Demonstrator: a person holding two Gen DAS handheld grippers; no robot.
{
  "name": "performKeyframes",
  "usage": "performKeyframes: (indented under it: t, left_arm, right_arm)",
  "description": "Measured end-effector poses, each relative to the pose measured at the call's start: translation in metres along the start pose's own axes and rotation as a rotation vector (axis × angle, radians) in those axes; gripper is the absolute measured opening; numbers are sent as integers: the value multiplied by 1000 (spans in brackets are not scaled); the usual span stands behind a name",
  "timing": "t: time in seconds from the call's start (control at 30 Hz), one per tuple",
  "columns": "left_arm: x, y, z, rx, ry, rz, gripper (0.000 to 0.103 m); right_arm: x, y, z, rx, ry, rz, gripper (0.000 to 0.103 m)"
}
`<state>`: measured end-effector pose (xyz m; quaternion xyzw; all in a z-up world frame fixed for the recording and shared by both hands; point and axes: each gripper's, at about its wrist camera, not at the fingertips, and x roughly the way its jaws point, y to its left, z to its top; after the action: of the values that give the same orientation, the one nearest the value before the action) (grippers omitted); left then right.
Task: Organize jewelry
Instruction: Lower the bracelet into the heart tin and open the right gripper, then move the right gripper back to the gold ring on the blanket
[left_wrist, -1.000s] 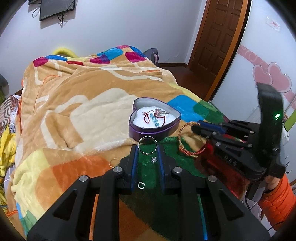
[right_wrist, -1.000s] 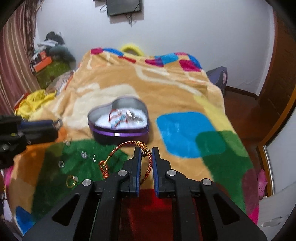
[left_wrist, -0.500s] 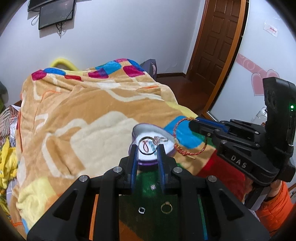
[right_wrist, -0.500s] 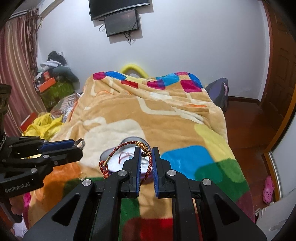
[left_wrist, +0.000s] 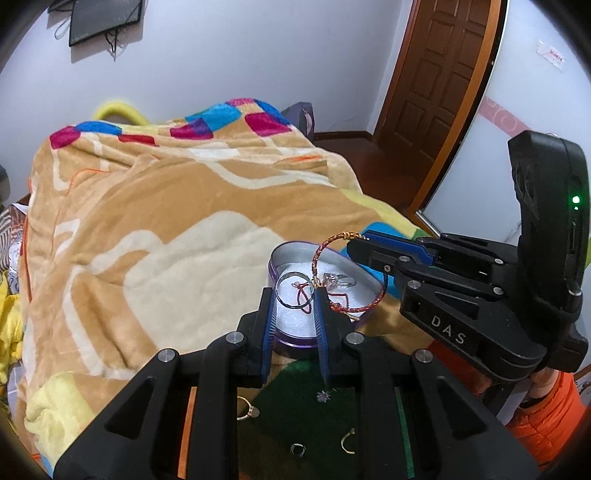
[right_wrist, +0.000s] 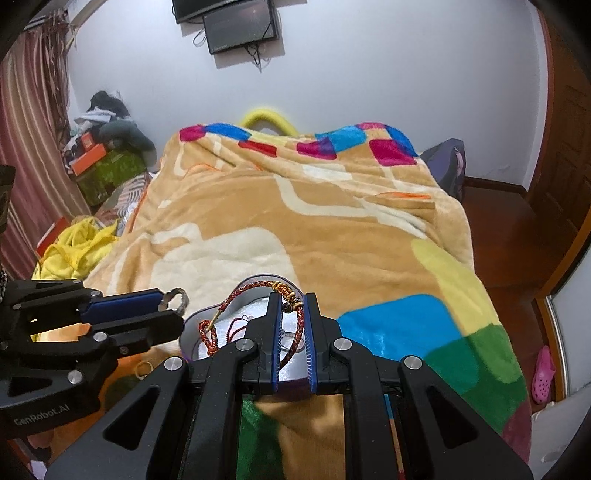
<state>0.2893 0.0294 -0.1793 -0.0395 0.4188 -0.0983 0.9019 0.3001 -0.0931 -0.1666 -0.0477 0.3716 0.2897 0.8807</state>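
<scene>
Setting: a bedroom in a private home. Evidence follows.

A bed fills most of both views, covered by a plush blanket (right_wrist: 314, 221) in tan with cream shapes and coloured blocks at its far edge and right corner. A flat screen (right_wrist: 242, 26) is mounted on the white wall beyond the head of the bed, cables hanging below it. A striped curtain (right_wrist: 26, 147) hangs at the left. Beside the bed's left edge lie a heap of clothes and boxes (right_wrist: 107, 147) and a yellow garment (right_wrist: 70, 254). A panelled wooden door (left_wrist: 439, 85) stands at the right, above a dark wooden floor (right_wrist: 517, 240). A pink clog (right_wrist: 543, 373) lies near a white wardrobe panel with pink heart decoration (left_wrist: 506, 122).
</scene>
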Motion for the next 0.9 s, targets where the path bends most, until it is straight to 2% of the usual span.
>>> performKeyframes:
  t: [0.27,0.73,0.9]
  left_arm:
    - [22,0,-2,14,51,-11,19]
    - [28,-2,-3,40,70,-26,19]
    - [22,0,-2,23,62,-15,20]
  right_arm:
    - [14,-1,0,-23,48,15,10]
    - [20,-6,-1,2,114,51,10]
    - [11,-5,0,1,107,48,16]
